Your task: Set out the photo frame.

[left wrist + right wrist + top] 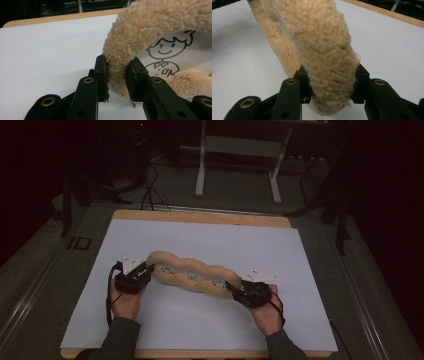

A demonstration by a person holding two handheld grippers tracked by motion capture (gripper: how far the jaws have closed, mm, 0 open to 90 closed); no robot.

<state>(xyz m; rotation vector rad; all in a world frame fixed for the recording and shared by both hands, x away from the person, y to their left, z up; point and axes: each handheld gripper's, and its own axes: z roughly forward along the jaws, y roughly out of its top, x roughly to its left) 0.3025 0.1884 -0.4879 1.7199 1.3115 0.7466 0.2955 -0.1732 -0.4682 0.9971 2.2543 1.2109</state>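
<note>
While each hand-held gripper, left and right, pinches one end, twisted fleece cloth hangs stretched above table; next: untwisting evenly.

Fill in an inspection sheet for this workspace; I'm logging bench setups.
Surface: white sheet over a wooden table.
Job's things: tan fleece cloth, rolled and twisted, white lining with cartoon figures.
Clutter: nothing seen.
Grippers: left gripper and right gripper each clamp one end of the cloth.
Cables: one trails from each gripper; more on the floor behind.
Surroundings: dark room, white frame stand beyond the table.
</note>
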